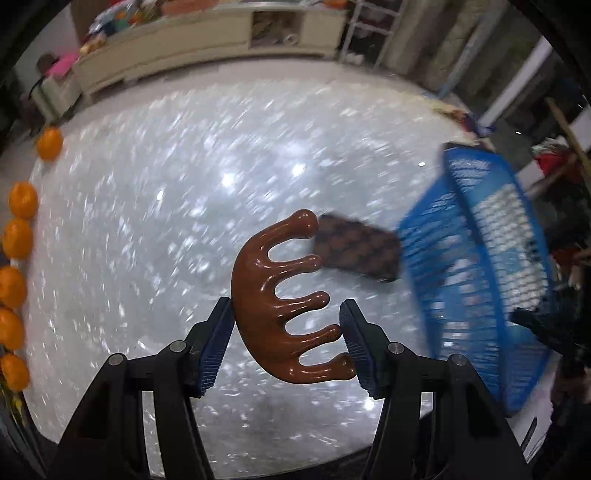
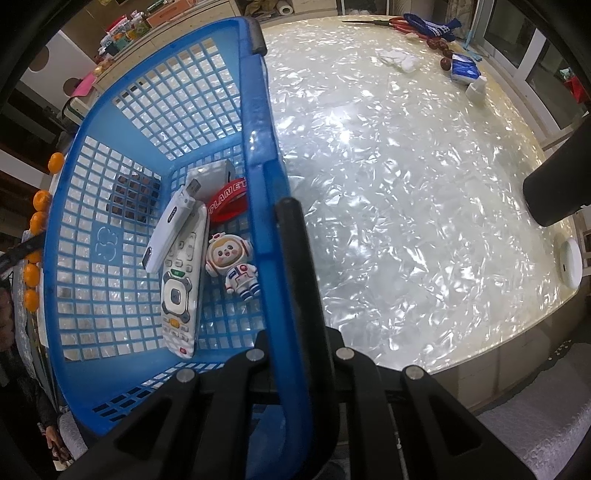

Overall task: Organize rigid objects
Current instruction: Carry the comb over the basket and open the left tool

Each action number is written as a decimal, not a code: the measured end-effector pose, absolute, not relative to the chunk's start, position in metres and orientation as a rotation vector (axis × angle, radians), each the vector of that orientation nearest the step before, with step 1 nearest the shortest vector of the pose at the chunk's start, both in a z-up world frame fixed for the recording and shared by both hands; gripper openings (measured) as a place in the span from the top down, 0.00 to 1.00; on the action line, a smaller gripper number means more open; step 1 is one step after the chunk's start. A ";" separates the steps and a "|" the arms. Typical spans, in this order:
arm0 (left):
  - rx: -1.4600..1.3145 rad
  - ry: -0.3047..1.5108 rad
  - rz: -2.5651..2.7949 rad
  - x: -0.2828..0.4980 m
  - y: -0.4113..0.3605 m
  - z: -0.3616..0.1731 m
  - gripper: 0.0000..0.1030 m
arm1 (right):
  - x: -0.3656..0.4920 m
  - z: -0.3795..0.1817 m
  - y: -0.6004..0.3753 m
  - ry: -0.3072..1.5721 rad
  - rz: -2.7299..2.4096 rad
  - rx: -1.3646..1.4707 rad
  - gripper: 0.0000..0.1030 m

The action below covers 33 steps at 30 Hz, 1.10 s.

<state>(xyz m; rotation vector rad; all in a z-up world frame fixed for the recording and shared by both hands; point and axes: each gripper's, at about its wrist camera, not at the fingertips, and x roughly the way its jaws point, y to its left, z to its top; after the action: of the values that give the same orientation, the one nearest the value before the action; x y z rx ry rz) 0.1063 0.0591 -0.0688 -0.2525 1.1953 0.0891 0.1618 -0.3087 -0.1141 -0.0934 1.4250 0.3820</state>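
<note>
Basket [image 2: 258, 122] of blue plastic lattice fills the left half of my right wrist view. My right gripper [image 2: 299, 332] is pressed together on the basket's near rim, one black finger [image 2: 299, 258] lying along the outside of the blue wall. Inside the basket I see a white remote control [image 2: 181, 284] lying lengthwise, a white USB stick [image 2: 170, 229] resting across its upper end, an astronaut figurine [image 2: 232, 264] just to the right of the remote, a red wristband [image 2: 227, 203] printed PLANET above the figurine, and a grey box [image 2: 210, 171] behind the wristband. The basket stands on a pearly white table [image 2: 406, 203]. At upper right of that frame lie red-handled scissors [image 2: 391, 23] and a blue packet [image 2: 463, 68], well apart from the basket.

In my left wrist view, the left gripper [image 1: 286, 341] pinches a glossy brown five-pronged massage comb [image 1: 269, 295] between its blue ribbed pads [image 1: 218, 347], with the prongs pointing right. The comb is off the table surface. Behind it, at centre right, a brown checkered case [image 1: 356, 247] lies beside the basket [image 1: 476, 266], which looks tilted. The picture is blurred, so I cannot tell whether the case touches the basket. A row of oranges [image 1: 16, 266] lines the left edge of the frame.
</note>
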 end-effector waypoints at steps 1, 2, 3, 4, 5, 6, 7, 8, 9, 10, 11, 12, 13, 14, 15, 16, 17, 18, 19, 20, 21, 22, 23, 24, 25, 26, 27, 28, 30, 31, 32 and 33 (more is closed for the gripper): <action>-0.240 1.182 0.073 0.108 0.052 -0.061 0.39 | 0.162 -0.114 -0.309 1.425 0.382 -0.095 0.92; -0.229 1.168 0.058 0.107 0.043 -0.054 0.39 | 0.162 -0.113 -0.309 1.426 0.381 -0.097 0.93; -0.208 1.146 0.040 0.108 0.034 -0.042 0.39 | 0.162 -0.113 -0.309 1.426 0.380 -0.097 0.93; -0.193 1.134 0.027 0.102 0.030 -0.032 0.39 | 0.162 -0.113 -0.309 1.425 0.379 -0.097 0.93; -0.174 1.120 0.010 0.102 0.022 -0.023 0.39 | 0.162 -0.112 -0.309 1.424 0.379 -0.097 0.93; -0.159 1.103 -0.015 0.102 0.013 -0.014 0.39 | 0.161 -0.110 -0.310 1.422 0.379 -0.097 0.93; -0.145 1.090 -0.038 0.103 0.004 -0.006 0.39 | 0.161 -0.110 -0.310 1.420 0.379 -0.096 0.93; -0.126 1.072 -0.064 0.103 -0.007 0.003 0.39 | 0.161 -0.109 -0.310 1.418 0.380 -0.094 0.93; -0.115 1.061 -0.082 0.101 -0.013 0.011 0.39 | 0.161 -0.108 -0.311 1.416 0.380 -0.093 0.93; -0.111 1.051 -0.100 0.103 -0.021 0.016 0.39 | 0.161 -0.107 -0.311 1.415 0.380 -0.092 0.93; -0.115 1.041 -0.116 0.104 -0.028 0.021 0.39 | 0.160 -0.107 -0.312 1.413 0.381 -0.088 0.93; -0.110 1.031 -0.140 0.106 -0.035 0.025 0.39 | 0.160 -0.106 -0.312 1.413 0.383 -0.087 0.93; -0.094 1.030 -0.168 0.108 -0.043 0.027 0.39 | 0.160 -0.106 -0.312 1.412 0.385 -0.086 0.93; -0.084 1.025 -0.190 0.110 -0.052 0.030 0.39 | 0.159 -0.105 -0.312 1.413 0.386 -0.085 0.93; -0.062 1.027 -0.217 0.113 -0.063 0.030 0.39 | 0.159 -0.104 -0.312 1.412 0.388 -0.086 0.93; -0.052 1.029 -0.233 0.114 -0.071 0.029 0.39 | 0.158 -0.104 -0.312 1.411 0.391 -0.086 0.93; -0.048 1.030 -0.251 0.116 -0.078 0.027 0.39 | 0.158 -0.103 -0.311 1.411 0.392 -0.084 0.93; -0.034 1.041 -0.277 0.118 -0.087 0.023 0.39 | 0.157 -0.103 -0.311 1.411 0.393 -0.082 0.93; -0.026 1.047 -0.293 0.121 -0.094 0.018 0.39 | 0.157 -0.102 -0.312 1.410 0.394 -0.081 0.93; -0.016 1.055 -0.303 0.123 -0.101 0.013 0.39 | 0.157 -0.102 -0.312 1.410 0.395 -0.079 0.93; 0.001 1.067 -0.327 0.127 -0.111 0.006 0.39 | 0.156 -0.102 -0.311 1.410 0.396 -0.079 0.93; 0.003 1.072 -0.337 0.128 -0.116 0.001 0.39 | 0.157 -0.102 -0.311 1.410 0.397 -0.079 0.92; 0.016 1.088 -0.358 0.131 -0.124 -0.006 0.39 | 0.157 -0.102 -0.311 1.410 0.397 -0.076 0.92; 0.022 1.096 -0.369 0.132 -0.129 -0.010 0.39 | 0.156 -0.102 -0.311 1.410 0.400 -0.074 0.92; 0.025 1.105 -0.375 0.133 -0.132 -0.014 0.39 | 0.157 -0.103 -0.312 1.410 0.401 -0.071 0.92; 0.040 1.120 -0.390 0.134 -0.139 -0.020 0.39 | 0.157 -0.103 -0.312 1.410 0.402 -0.067 0.92; 0.043 1.129 -0.395 0.136 -0.143 -0.024 0.39 | 0.157 -0.103 -0.312 1.409 0.404 -0.067 0.92; 0.047 1.136 -0.399 0.137 -0.147 -0.029 0.39 | 0.157 -0.103 -0.312 1.409 0.406 -0.064 0.92; 0.058 1.162 -0.402 0.141 -0.153 -0.041 0.39 | 0.158 -0.104 -0.312 1.408 0.410 -0.058 0.92; 0.064 1.174 -0.398 0.143 -0.155 -0.046 0.39 | 0.158 -0.103 -0.313 1.408 0.410 -0.055 0.92; 0.072 1.188 -0.399 0.145 -0.158 -0.052 0.39 | 0.158 -0.103 -0.313 1.407 0.411 -0.054 0.92; 0.077 1.197 -0.399 0.146 -0.159 -0.056 0.39 | 0.158 -0.103 -0.314 1.406 0.412 -0.052 0.92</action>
<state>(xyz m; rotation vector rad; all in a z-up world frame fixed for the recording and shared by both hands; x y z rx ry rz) 0.1461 -0.1595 -0.0564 0.0766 1.1966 -0.3990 0.1582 -0.3138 -0.1030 -0.0520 1.4063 0.4117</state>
